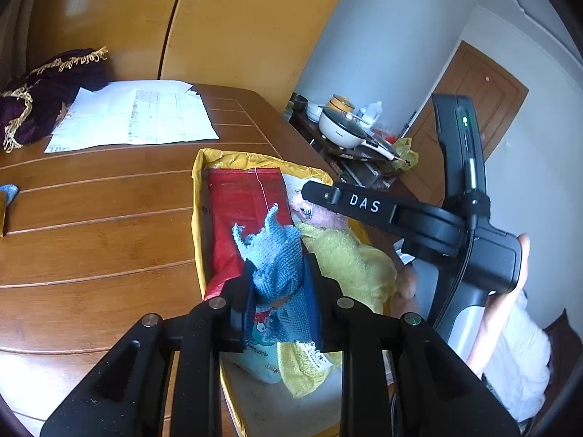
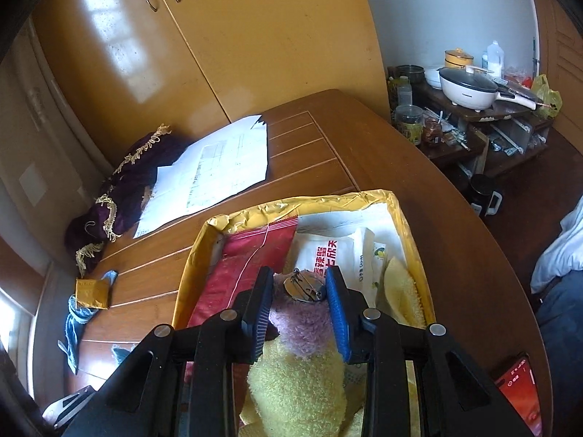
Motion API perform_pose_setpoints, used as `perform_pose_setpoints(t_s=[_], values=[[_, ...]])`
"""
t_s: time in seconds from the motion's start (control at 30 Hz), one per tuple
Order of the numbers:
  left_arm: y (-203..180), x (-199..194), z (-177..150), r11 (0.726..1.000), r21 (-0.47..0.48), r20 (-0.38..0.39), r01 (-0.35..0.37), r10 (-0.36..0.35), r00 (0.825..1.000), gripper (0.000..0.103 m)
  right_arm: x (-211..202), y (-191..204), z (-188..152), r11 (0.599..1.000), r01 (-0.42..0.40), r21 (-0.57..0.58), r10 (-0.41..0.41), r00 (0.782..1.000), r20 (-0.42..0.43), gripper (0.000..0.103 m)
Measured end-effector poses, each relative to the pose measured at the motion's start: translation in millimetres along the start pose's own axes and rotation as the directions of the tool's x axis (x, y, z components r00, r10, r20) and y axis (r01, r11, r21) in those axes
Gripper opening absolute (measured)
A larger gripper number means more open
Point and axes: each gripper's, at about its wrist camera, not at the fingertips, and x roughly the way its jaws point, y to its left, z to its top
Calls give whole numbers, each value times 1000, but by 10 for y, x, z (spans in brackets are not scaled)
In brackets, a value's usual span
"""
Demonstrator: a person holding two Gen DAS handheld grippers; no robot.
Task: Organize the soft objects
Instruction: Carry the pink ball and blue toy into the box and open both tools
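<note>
1. I judge the step is dropping cloths into the yellow-lined box [image 1: 198, 196]: lower the left gripper [image 1: 278, 291] past the rim, then release.
2. Left jaws are pinched on the blue cloth [image 1: 275, 258], low centre of frame, over the red bag [image 1: 244, 218].
3. Right gripper [image 2: 297, 298] is partly open around the pink plush [image 2: 302, 324]; whether it grips, I cannot tell.
4. The blue cloth is crumpled, looped terry with a frayed corner.

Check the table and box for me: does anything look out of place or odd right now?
Yes. A bluish cloth lies crumpled by the table's left edge, outside the yellow box, partly under a small yellow packet. Also, the fluffy pink and yellow item between the right gripper's fingers has a metal pin-back, odd among soft things.
</note>
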Motion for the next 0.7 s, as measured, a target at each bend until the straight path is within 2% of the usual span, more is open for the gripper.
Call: perform_pose_setpoints(t_s=[0.17, 0.27, 0.3, 0.47, 0.6, 0.67, 0.7], values=[[-31, 41, -26, 1000, 15, -18, -10, 10, 1000, 24, 38, 17, -16, 1000, 0, 2, 0, 1000, -1, 37], [-23, 93, -27, 1000, 2, -24, -4, 4, 1000, 30, 19, -6, -18, 1000, -19, 20, 18, 1000, 11, 38], [-7, 118, -22, 1000, -11, -34, 4, -4, 999, 33, 5, -24, -17, 999, -33, 29, 32, 999, 18, 38], [83, 108, -4, 994, -72, -40, 80, -83, 996, 33, -58, -74, -20, 992, -105, 65, 103, 994, 46, 40], [119, 87, -7, 987, -98, -54, 123, -129, 990, 33, -193, -46, -33, 981, -185, 55, 178, 978, 107, 44], [129, 60, -17, 985, -110, -51, 133, -140, 989, 40, -262, -21, -36, 975, -218, 50, 209, 968, 139, 47], [139, 43, -21, 983, -117, -46, 139, -145, 988, 47, -289, -18, -39, 971, -235, 46, 226, 962, 151, 47]])
